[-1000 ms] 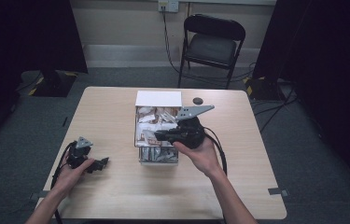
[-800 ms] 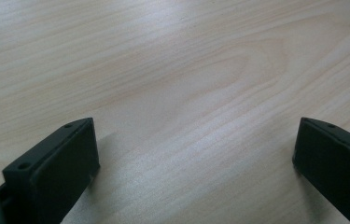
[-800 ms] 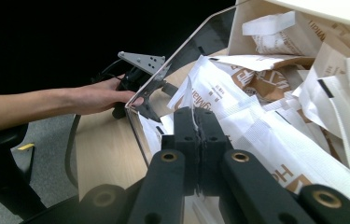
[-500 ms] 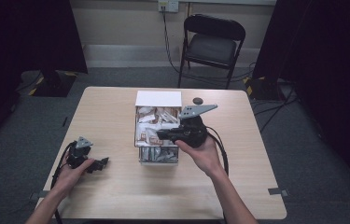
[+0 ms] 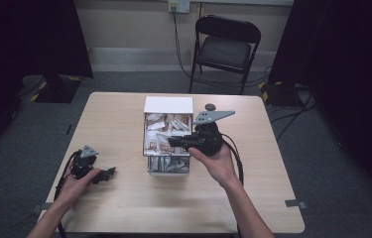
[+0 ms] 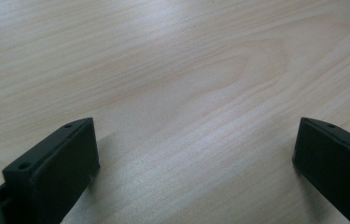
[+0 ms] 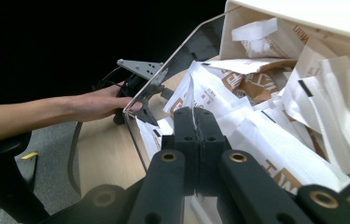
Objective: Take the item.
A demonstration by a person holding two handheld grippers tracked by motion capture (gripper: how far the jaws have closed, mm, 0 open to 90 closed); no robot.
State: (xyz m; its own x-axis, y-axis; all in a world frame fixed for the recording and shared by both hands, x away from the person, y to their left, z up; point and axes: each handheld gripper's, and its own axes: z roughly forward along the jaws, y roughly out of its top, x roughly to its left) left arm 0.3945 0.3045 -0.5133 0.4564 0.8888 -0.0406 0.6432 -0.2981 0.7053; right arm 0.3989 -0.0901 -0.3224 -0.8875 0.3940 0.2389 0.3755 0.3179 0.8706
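The right tool pinches a thin white paper packet tight, over the clear plastic box of packets in the middle of the pale wooden surface. At eight o'clock the left tool rests wide, holding nothing.

High view above the table, facing forward; tool views close-up, sharing its wooden top.

Pale wooden table, clear box of sachets at centre, left tongs resting near its left edge
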